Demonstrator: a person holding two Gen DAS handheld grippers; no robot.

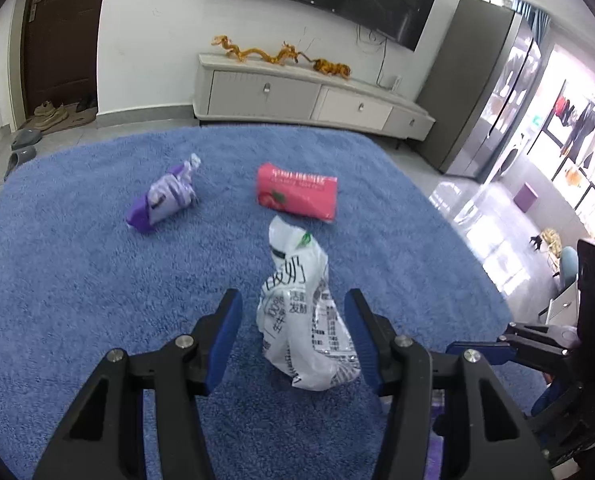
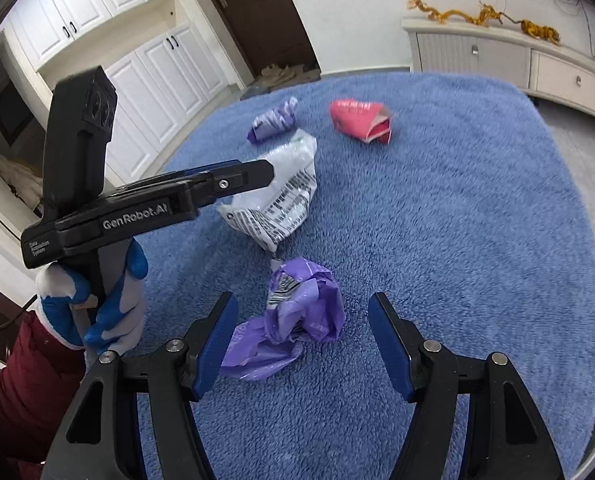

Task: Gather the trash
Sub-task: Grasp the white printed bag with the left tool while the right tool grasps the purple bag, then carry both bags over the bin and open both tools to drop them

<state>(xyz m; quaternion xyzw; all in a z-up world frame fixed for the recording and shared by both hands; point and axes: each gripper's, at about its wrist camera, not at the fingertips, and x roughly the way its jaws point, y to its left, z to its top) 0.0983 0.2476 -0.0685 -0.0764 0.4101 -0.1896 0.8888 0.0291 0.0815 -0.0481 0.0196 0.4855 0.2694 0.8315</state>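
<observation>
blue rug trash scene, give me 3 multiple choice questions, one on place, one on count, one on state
1. What lies between the fingers of the left claw?
A. the white wrapper
B. the pink packet
C. a shoe

2. How many pieces of trash lie on the blue rug?
A. two
B. four
C. six

3. How does the right claw stand?
A. shut on the pink packet
B. open around the crumpled purple bag
C. shut and empty

Answers:
1. A, the white wrapper sits in the gap between the left fingers, which do not press it.
2. B, the white wrapper, the pink packet, the small purple wrapper and the crumpled purple bag.
3. B, the fingers stand wide apart with the bag between them.
</observation>
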